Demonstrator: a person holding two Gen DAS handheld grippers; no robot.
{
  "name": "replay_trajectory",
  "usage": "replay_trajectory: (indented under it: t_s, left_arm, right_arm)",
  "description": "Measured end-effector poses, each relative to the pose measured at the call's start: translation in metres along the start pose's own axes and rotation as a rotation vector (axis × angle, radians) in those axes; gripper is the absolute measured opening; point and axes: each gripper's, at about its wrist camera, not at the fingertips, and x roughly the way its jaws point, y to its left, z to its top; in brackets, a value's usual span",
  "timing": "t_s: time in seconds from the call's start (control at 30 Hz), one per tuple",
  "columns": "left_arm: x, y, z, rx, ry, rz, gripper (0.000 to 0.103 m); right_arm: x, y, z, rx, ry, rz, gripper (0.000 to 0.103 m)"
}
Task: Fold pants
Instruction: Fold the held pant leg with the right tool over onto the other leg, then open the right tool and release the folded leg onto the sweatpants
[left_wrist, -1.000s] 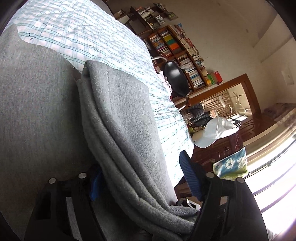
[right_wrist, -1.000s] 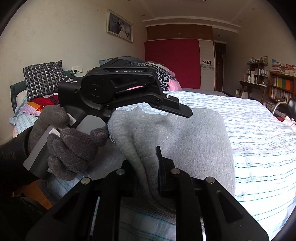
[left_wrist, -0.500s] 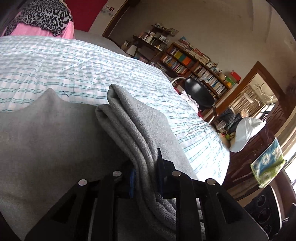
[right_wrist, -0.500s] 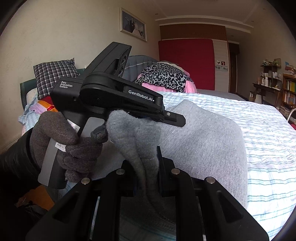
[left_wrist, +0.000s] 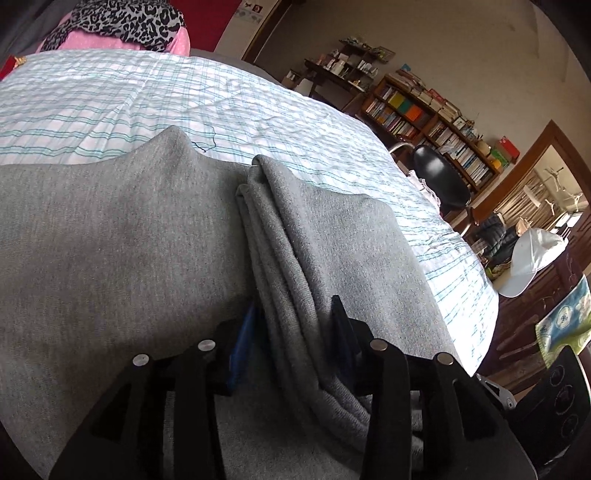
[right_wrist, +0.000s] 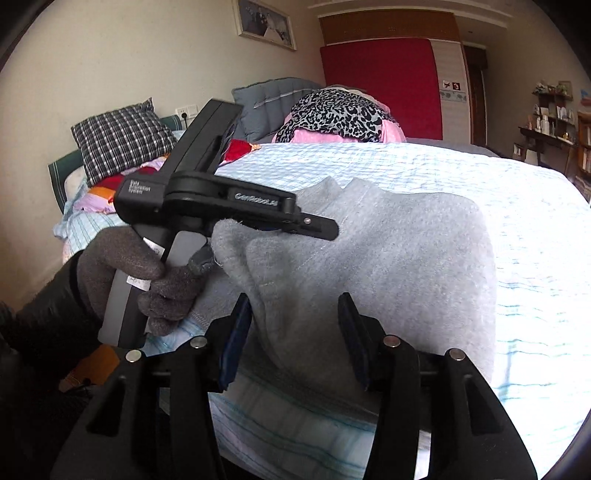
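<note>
Grey pants (left_wrist: 110, 258) lie folded on the bed (left_wrist: 147, 96). Both the left gripper (left_wrist: 291, 325) and right gripper (right_wrist: 293, 325) have just been opening (jaws apart, fabric loose between them).

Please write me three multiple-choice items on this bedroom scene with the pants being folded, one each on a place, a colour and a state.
1. Where do the pants lie?
A. On the checked bedspread
B. On a desk
C. On the floor

2. What colour are the pants?
A. Red
B. Grey
C. Black

3. How do the fingers of the right gripper stand?
A. Pressed tight on the cloth
B. Apart, with a fold of the pants between them
C. Apart, with nothing between them

Answers:
1 A, the grey cloth is spread over the white and teal checked cover in both views.
2 B, the cloth is grey all over.
3 B, the right gripper's fingers have just been opening and a gap shows on each side of the fold; the left gripper has also just been opening around its bunched fold.
</note>
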Motion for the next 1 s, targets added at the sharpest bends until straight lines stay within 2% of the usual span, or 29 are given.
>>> replay_trajectory:
  t_s: [0.07, 0.17, 0.23, 0.33, 0.47, 0.53, 0.6, 0.73, 0.83, 1.0]
  left_arm:
    - [-0.011, -0.003, -0.002, 0.013, -0.022, 0.032, 0.052]
    - [-0.027, -0.01, -0.004, 0.041, -0.055, 0.065, 0.054]
    - [-0.037, -0.017, -0.005, 0.06, -0.073, 0.064, 0.054]
    - [-0.046, -0.033, -0.009, 0.103, -0.088, 0.051, 0.055]
    - [-0.038, -0.056, -0.025, 0.186, -0.05, 0.057, 0.055]
    - [-0.027, -0.059, -0.038, 0.224, -0.019, 0.11, 0.055]
    - [-0.019, -0.057, -0.049, 0.258, -0.004, 0.156, 0.054]
    - [-0.018, -0.054, -0.06, 0.29, -0.024, 0.164, 0.054]
    - [-0.017, -0.052, -0.062, 0.286, -0.033, 0.156, 0.054]
    - [-0.018, -0.047, -0.064, 0.275, -0.052, 0.144, 0.054]
  right_arm:
    - [-0.014, -0.009, 0.002, 0.052, -0.028, 0.005, 0.05]
    - [-0.03, -0.022, 0.004, 0.107, -0.051, 0.036, 0.05]
    - [-0.036, -0.026, 0.002, 0.108, -0.064, 0.005, 0.05]
    - [-0.031, -0.031, -0.001, 0.107, -0.033, -0.075, 0.05]
    - [-0.019, -0.028, -0.011, 0.083, 0.002, -0.122, 0.05]
    - [-0.017, -0.025, -0.015, 0.065, 0.007, -0.13, 0.05]
    - [-0.019, -0.031, -0.021, 0.059, 0.006, -0.121, 0.049]
    - [-0.02, -0.034, -0.026, 0.063, 0.005, -0.09, 0.048]
    - [-0.024, -0.039, -0.015, 0.092, 0.009, -0.059, 0.048]
    - [-0.031, -0.065, 0.018, 0.17, -0.028, -0.085, 0.048]
